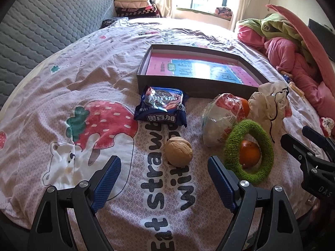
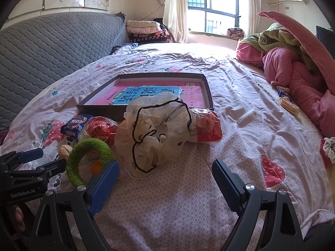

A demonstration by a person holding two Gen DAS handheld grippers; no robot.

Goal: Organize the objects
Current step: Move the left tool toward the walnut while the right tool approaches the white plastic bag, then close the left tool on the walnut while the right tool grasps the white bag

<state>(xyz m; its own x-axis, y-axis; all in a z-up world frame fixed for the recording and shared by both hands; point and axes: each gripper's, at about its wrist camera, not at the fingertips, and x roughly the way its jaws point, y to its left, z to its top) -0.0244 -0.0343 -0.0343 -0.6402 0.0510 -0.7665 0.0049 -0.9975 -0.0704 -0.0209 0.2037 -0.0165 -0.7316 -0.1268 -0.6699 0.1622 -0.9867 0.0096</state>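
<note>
Left wrist view: I find the box point(image 1: 194, 84) holding only a pink book; walnut point(image 1: 178, 151), biscuit packet point(image 1: 161, 108), green ring point(image 1: 249, 152), bags remain on the bedsheet point(image 1: 62, 73). Left gripper point(image 1: 164, 170) and right gripper point(image 2: 165, 174) both spread, empty

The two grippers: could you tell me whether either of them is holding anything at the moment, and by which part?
Nothing is held. The left gripper stands open just short of the walnut, and the right gripper is open over the bedsheet.
</note>
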